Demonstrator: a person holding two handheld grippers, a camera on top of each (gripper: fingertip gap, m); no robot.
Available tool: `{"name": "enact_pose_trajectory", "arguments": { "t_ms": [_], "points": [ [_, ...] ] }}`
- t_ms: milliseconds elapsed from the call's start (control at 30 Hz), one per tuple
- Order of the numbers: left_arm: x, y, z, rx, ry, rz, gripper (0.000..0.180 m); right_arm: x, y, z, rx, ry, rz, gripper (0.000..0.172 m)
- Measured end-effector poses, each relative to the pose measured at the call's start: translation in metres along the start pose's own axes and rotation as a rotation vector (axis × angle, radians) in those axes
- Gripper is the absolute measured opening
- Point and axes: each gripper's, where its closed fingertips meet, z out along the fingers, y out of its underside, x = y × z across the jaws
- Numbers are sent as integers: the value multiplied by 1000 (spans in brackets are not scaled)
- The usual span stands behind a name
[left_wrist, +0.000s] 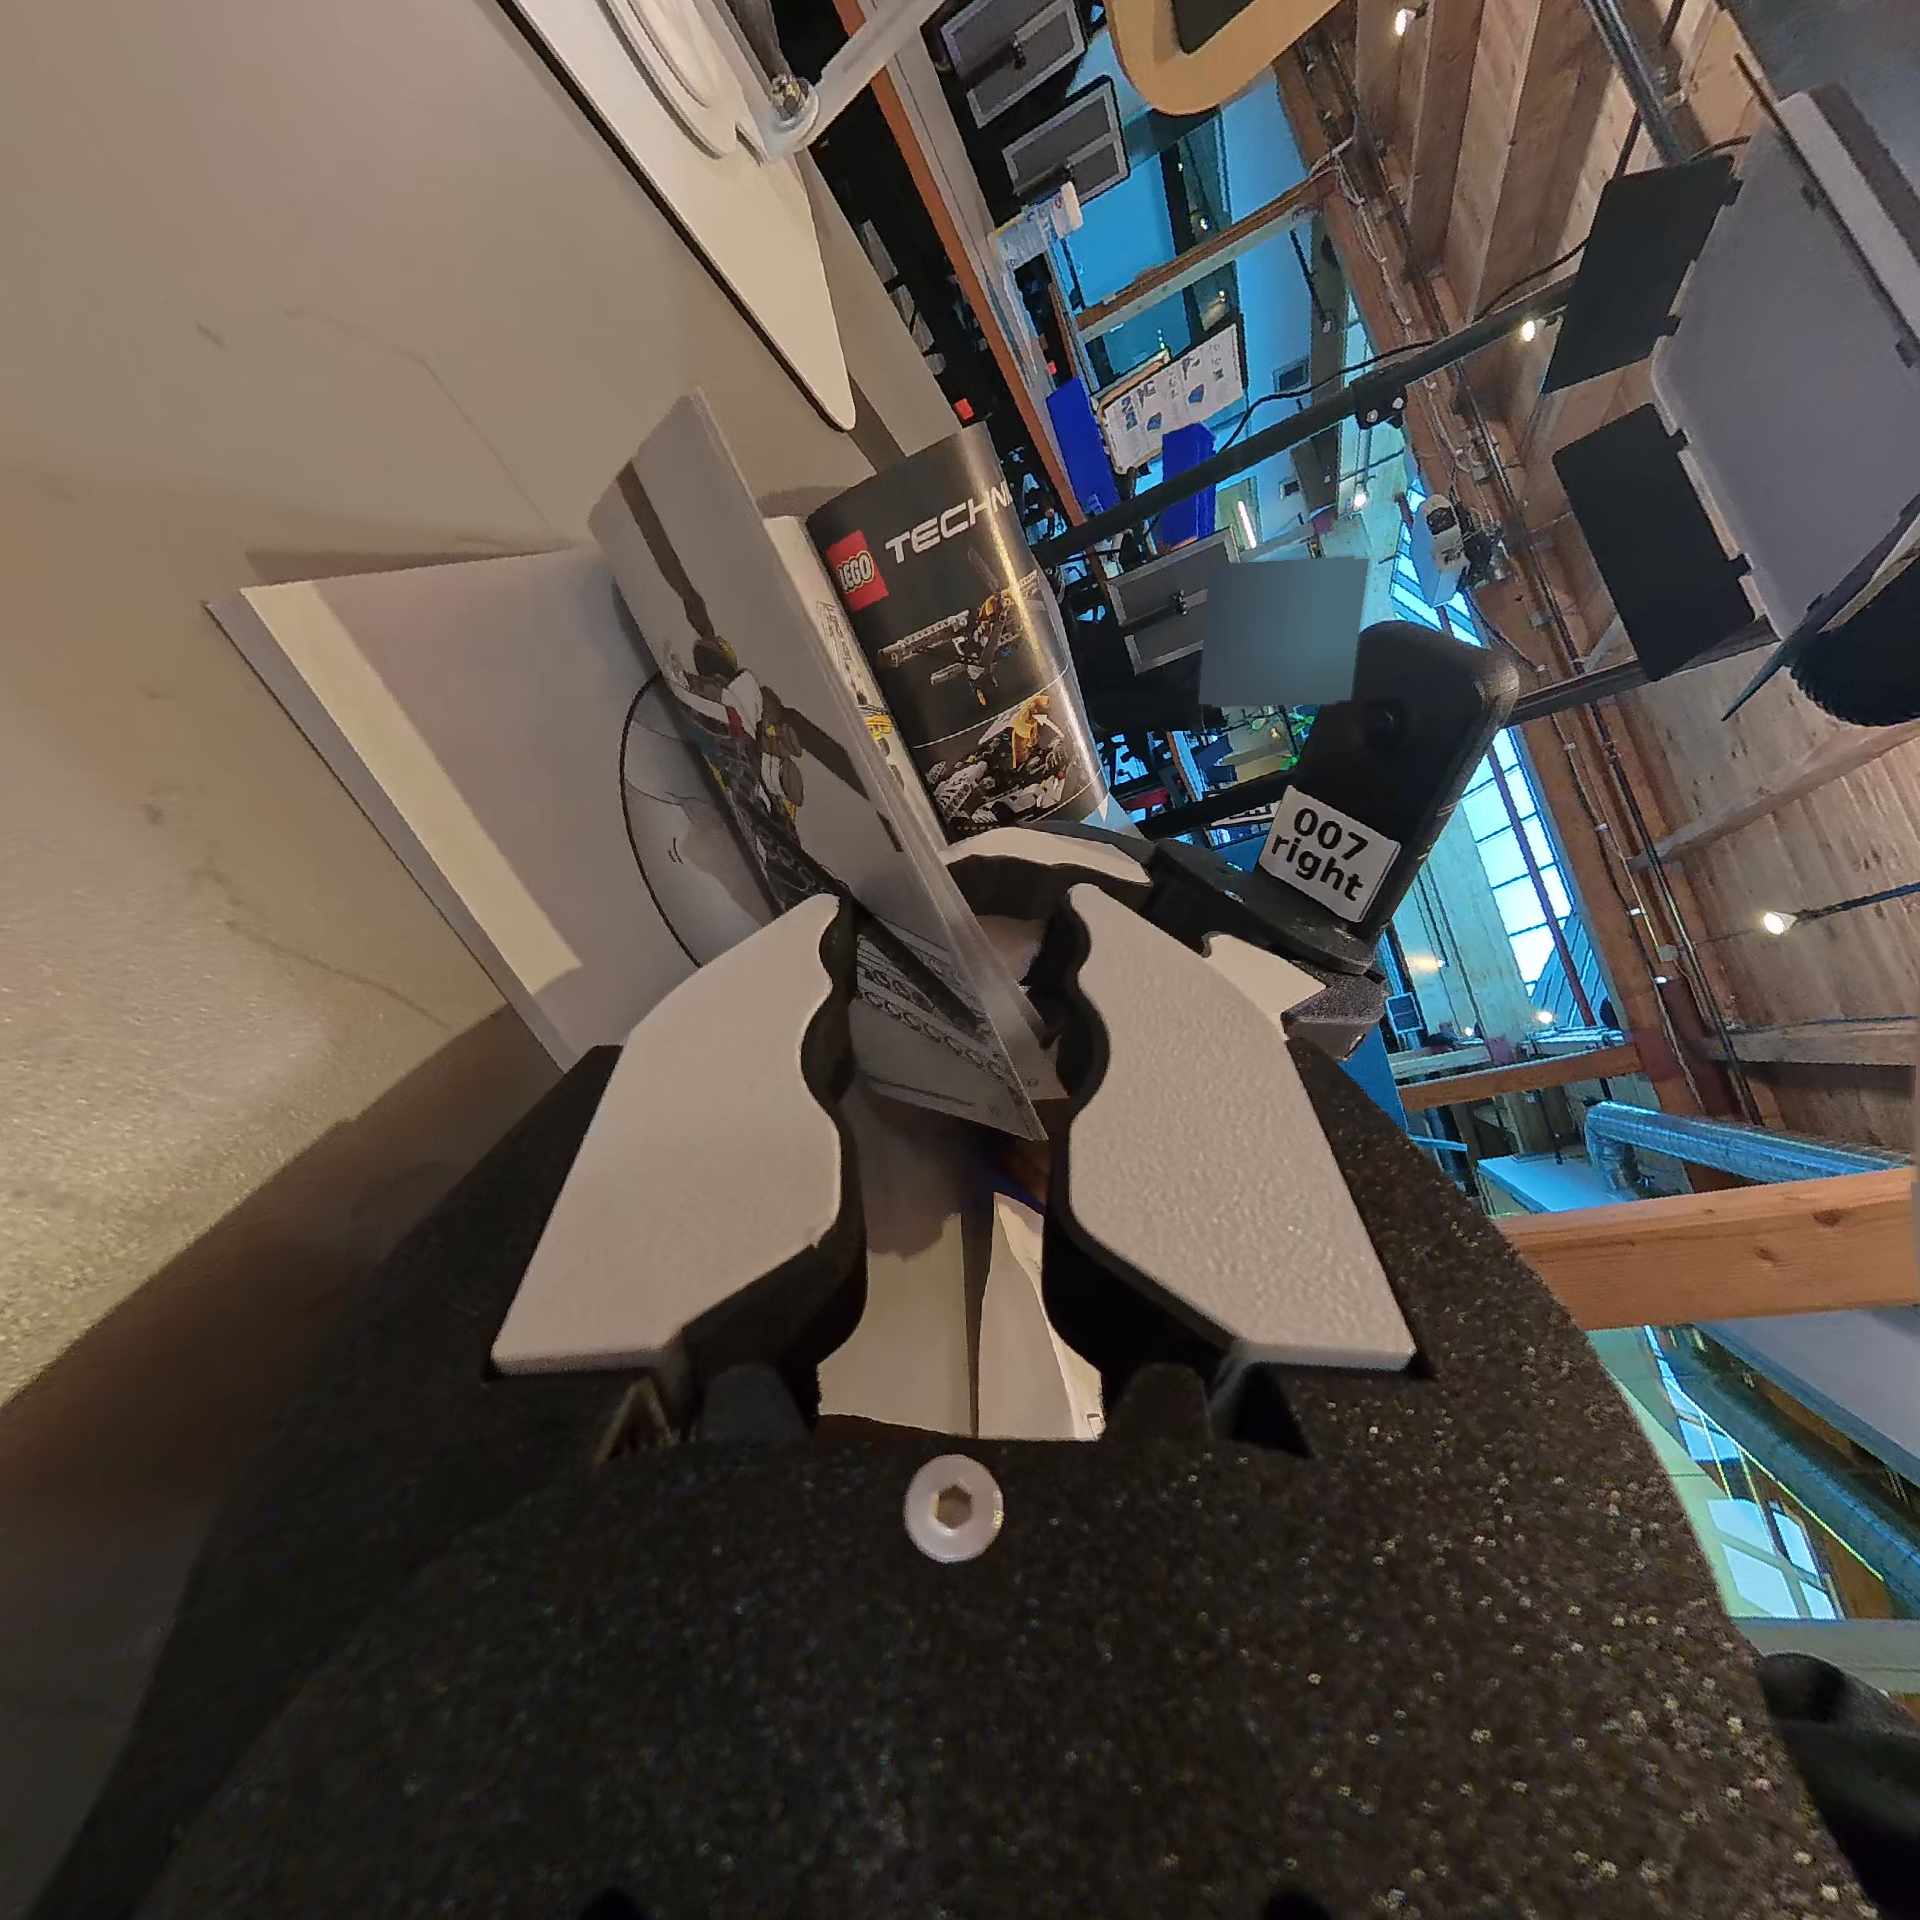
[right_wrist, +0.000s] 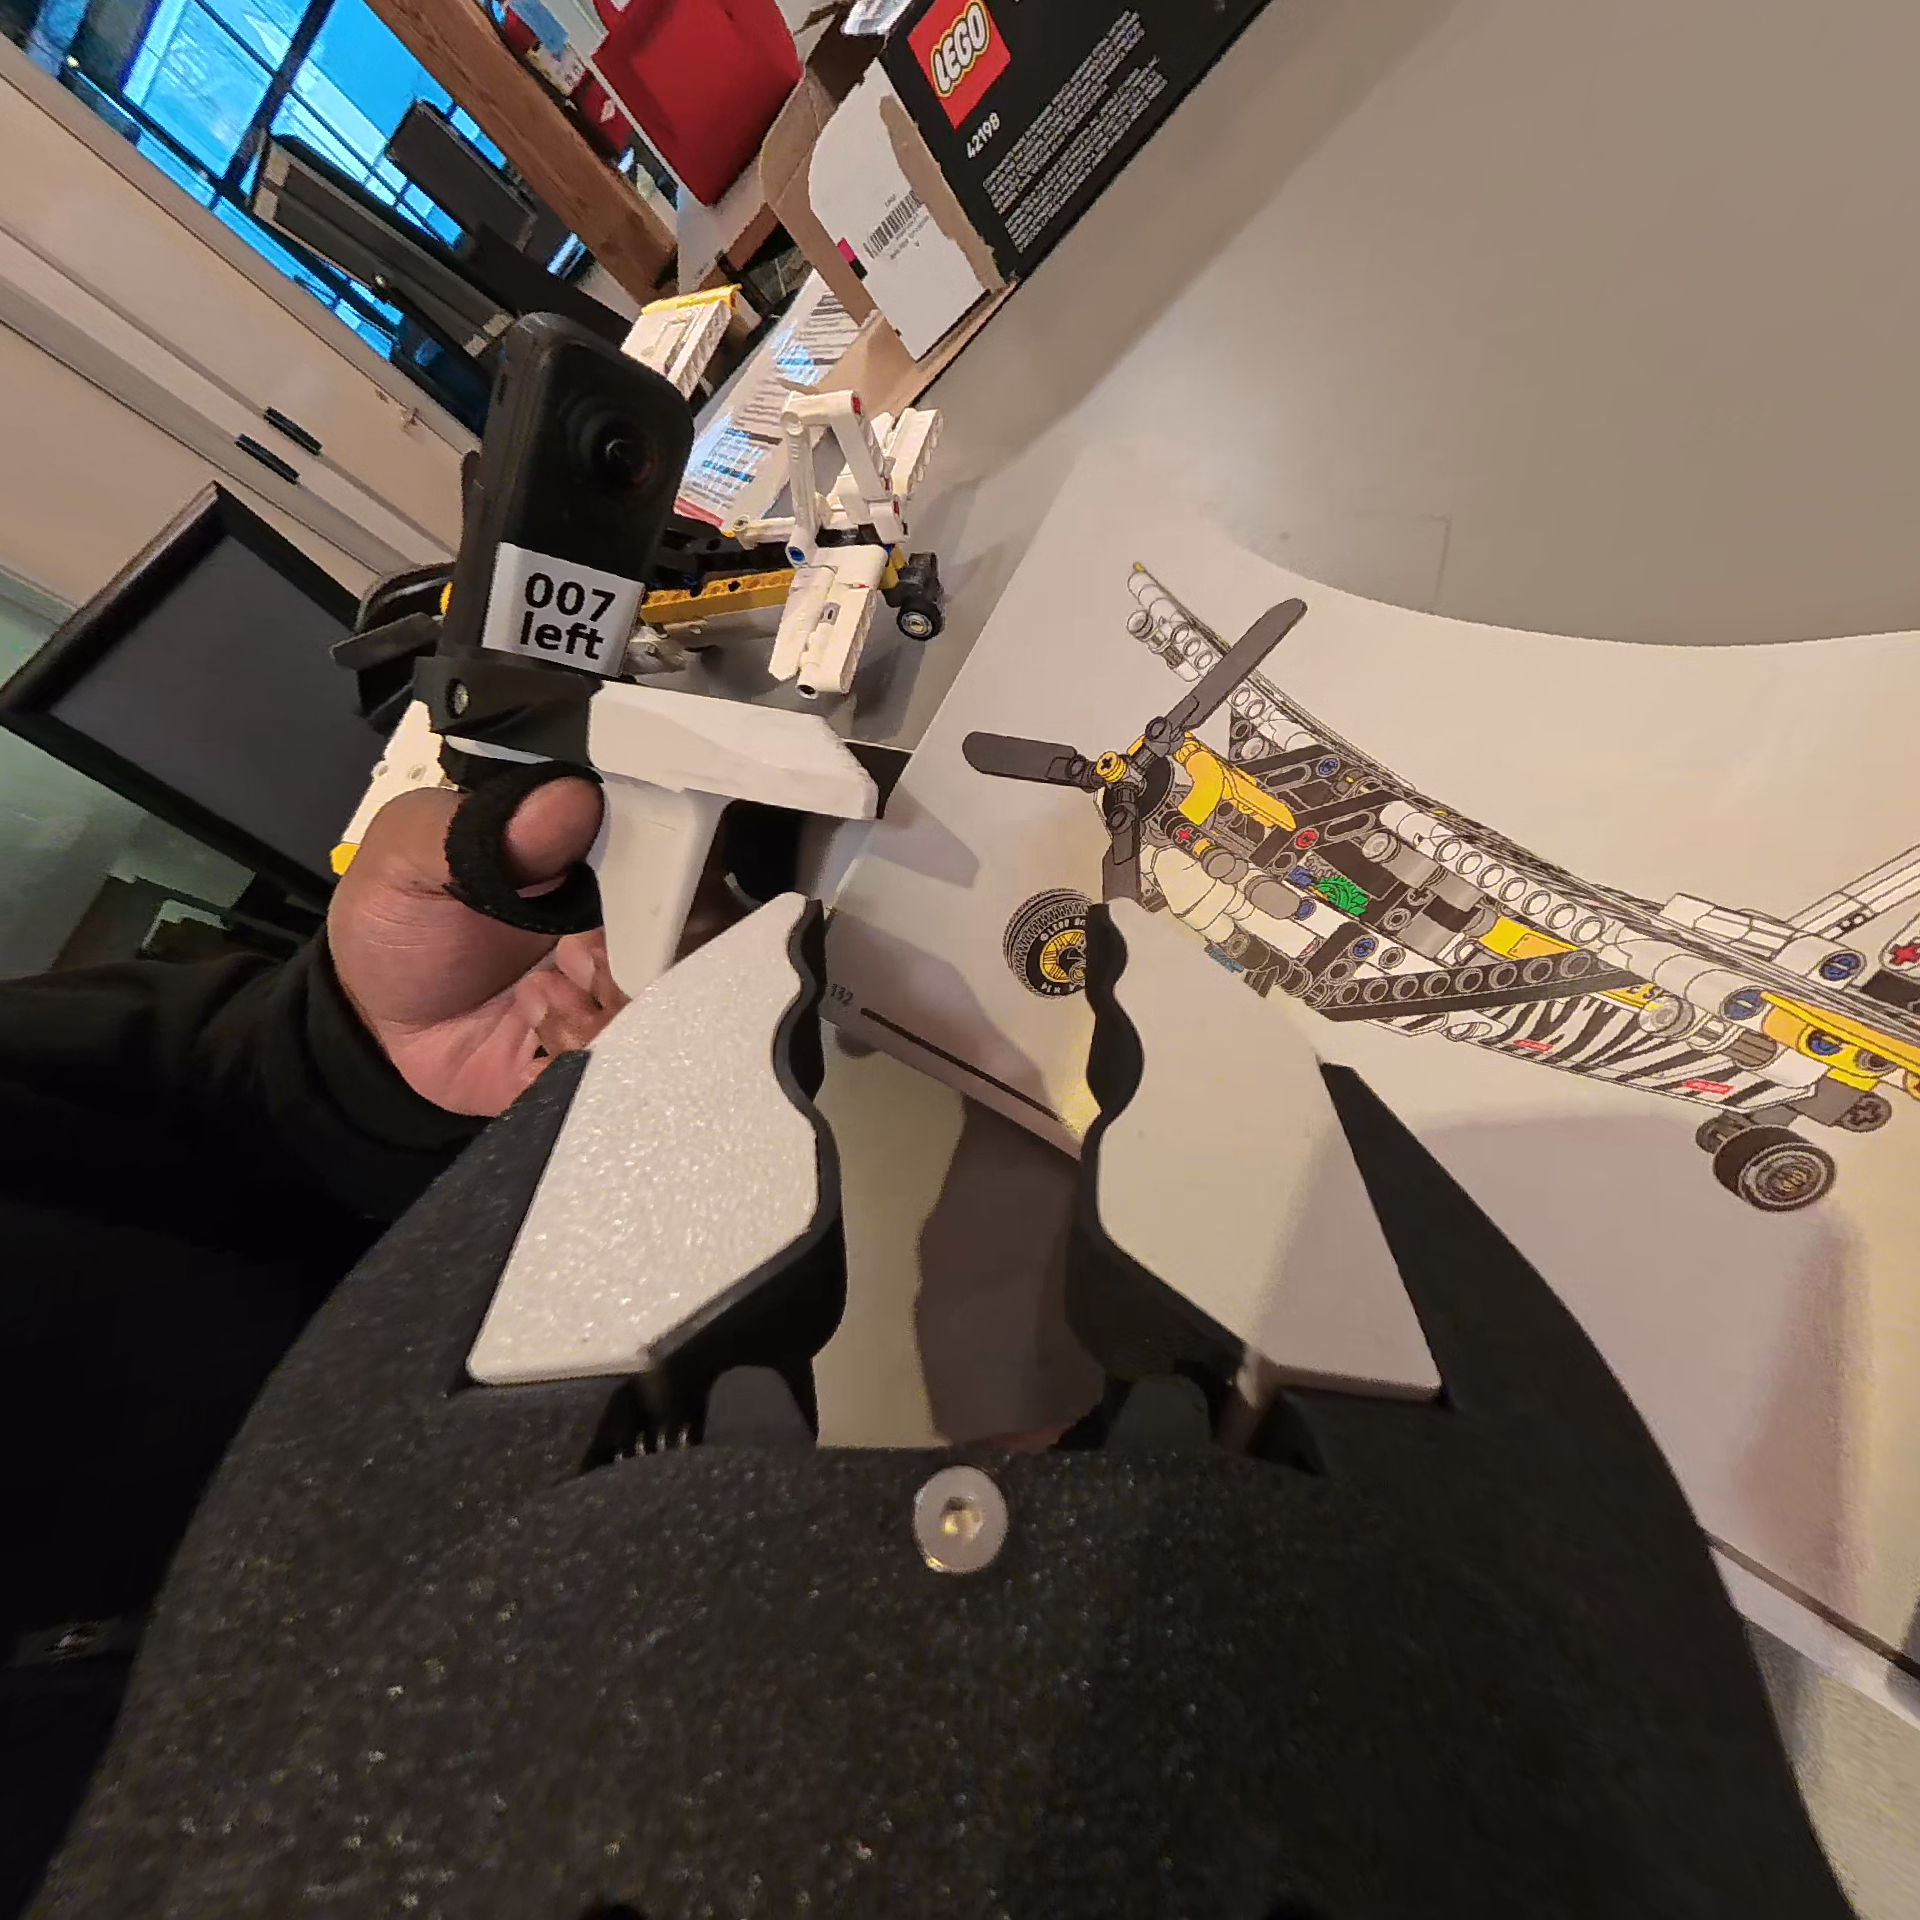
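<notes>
Both tools are in on the instruction booklet (right_wrist: 1507, 1299) now, which lies open on the pale worktop (right_wrist: 1610, 312), its big page showing a drawing of a propeller plane. The left gripper (left_wrist: 951, 925) is right at the booklet's near corner. A raised leaf (left_wrist: 727, 582) stands almost edge-on and slants across the gap between its jaws. Those jaws sit only partly apart, and the paper brushes the left pad near the tip and leans toward the right pad deeper in. From here I can't say it's truly pinched; it looks propped rather than clamped. Beyond that leaf the dark cover (left_wrist: 966, 665) curls upward, so the booklet is fanned open at the spine. From the other side, a person's hand (right_wrist: 436, 956) grips the left tool's handle, a black strap looped round one finger. The right gripper (right_wrist: 956, 925) hovers just over the lower corner of the drawn page, jaws wide and nothing between them. Its left tip is near the page's edge and its right tip sits over the printed wheel. The paper bows up under it in a soft curve rather than lying flat. Farther back on the worktop stands a part-built white and yellow brick model (right_wrist: 831, 561), well apart from both tools. Behind it are a black printed box (right_wrist: 1060, 125) and an open cardboard carton (right_wrist: 831, 156). So the leaf is up and standing, one tool steadying it, the other open beside the sheet.
</notes>
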Motion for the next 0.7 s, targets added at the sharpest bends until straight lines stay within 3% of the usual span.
{"name": "enact_pose_trajectory", "arguments": {
  "t_ms": [400,700],
  "points": [
    [-1,0,0,-2,-7,0,37,4,0,-4,10,4,27,45],
    [-2,0,-1,-3,-13,-1,36,3,-1,-10,28,-12,34,23]
  ]
}}
